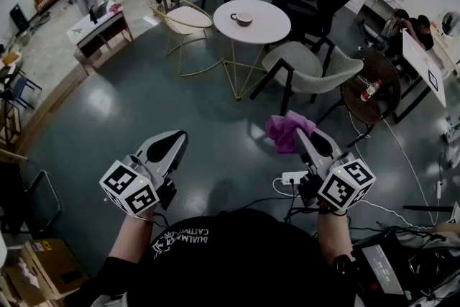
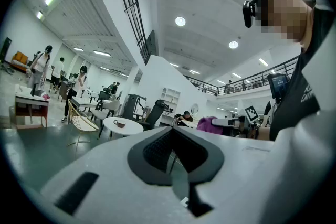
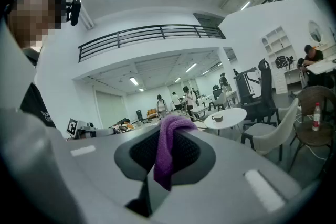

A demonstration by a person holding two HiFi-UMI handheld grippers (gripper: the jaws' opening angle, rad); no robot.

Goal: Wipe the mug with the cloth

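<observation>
A dark mug (image 1: 241, 18) on a saucer stands on the round white table (image 1: 266, 29) far ahead; it also shows small in the left gripper view as the mug (image 2: 119, 124) and in the right gripper view as the mug (image 3: 217, 118). My right gripper (image 1: 298, 134) is shut on a purple cloth (image 1: 286, 130), which drapes over the closed jaws as the cloth (image 3: 169, 149). My left gripper (image 1: 175, 144) is shut with nothing in it. Both are held level over the floor, well short of the table.
Grey chairs (image 1: 313, 68) and a gold wire chair (image 1: 183, 19) ring the white table. A dark round side table (image 1: 374, 86) with a bottle (image 1: 369, 90) stands at right. Cables and a power strip (image 1: 293, 177) lie on the floor near my feet. People stand at desks in the background.
</observation>
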